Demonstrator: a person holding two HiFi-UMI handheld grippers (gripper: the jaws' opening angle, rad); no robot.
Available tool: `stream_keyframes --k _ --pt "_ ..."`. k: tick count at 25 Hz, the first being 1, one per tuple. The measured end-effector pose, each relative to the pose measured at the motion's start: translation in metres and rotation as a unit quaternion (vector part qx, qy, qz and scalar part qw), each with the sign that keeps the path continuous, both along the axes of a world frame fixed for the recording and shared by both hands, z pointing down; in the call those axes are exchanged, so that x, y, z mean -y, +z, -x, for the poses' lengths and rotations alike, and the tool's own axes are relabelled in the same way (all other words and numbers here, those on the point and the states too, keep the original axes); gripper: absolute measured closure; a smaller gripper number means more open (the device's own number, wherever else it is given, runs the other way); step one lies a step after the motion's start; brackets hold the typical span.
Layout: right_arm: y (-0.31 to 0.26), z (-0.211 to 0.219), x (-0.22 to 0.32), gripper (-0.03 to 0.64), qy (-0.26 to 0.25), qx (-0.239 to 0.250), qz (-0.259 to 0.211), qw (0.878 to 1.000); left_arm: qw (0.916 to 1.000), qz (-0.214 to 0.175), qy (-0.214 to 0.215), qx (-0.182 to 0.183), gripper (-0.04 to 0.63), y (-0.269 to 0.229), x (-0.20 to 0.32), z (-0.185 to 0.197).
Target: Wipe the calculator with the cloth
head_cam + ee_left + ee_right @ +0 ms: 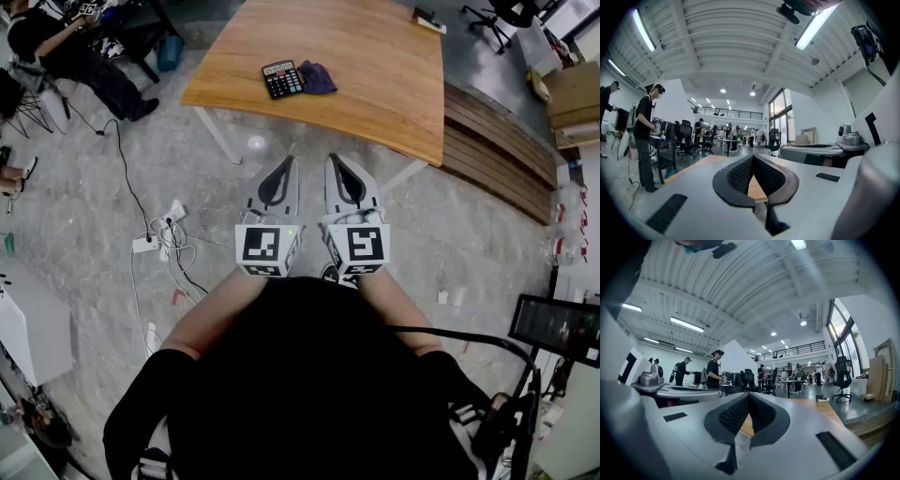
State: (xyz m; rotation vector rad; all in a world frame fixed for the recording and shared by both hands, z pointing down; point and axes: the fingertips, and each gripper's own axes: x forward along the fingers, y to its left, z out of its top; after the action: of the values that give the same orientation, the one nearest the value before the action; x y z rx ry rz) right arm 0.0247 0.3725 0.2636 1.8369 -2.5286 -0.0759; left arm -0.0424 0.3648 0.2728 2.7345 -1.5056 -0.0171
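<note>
In the head view a black calculator (282, 79) lies near the front left edge of a wooden table (375, 75), with a dark purple cloth (317, 77) bunched right beside it on its right. Both grippers hang side by side over the floor, well short of the table. My left gripper (283, 161) and my right gripper (333, 159) are shut with nothing between their jaws. In the left gripper view the tips of my left gripper (752, 156) meet, and in the right gripper view so do those of my right gripper (748, 394); a strip of tabletop shows behind each.
A power strip with tangled cables (155, 239) lies on the floor at the left. A seated person (70, 52) is at the far left, cardboard boxes (572, 98) at the far right. A small box (428, 21) sits on the table's far edge. People and office chairs stand in the hall beyond.
</note>
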Motion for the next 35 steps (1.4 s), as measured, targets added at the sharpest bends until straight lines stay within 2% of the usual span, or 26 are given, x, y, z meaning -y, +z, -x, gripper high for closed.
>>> stream_keyframes --k 13,20,27,31,35 --pt "0.007 -0.014 0.008 0.603 -0.015 -0.001 0.004 1.000 0.9999 0.008 -0.013 0.002 0.589 0.007 0.003 -0.014" --pt "0.012 -0.037 0.010 0.603 -0.033 0.032 0.015 0.999 0.9991 0.019 -0.038 0.003 0.589 0.016 0.002 -0.027" --pt "0.023 -0.061 0.011 0.603 -0.056 0.027 0.045 0.997 0.9969 0.038 -0.068 -0.010 0.589 0.024 -0.005 -0.049" --pt "0.027 -0.054 0.026 0.603 -0.070 0.024 0.056 0.996 0.9956 0.048 -0.079 -0.006 0.589 0.027 0.009 -0.043" --pt "0.041 -0.049 0.062 0.603 -0.077 0.022 0.062 0.995 0.9956 0.050 -0.079 0.001 0.589 0.041 0.046 -0.041"
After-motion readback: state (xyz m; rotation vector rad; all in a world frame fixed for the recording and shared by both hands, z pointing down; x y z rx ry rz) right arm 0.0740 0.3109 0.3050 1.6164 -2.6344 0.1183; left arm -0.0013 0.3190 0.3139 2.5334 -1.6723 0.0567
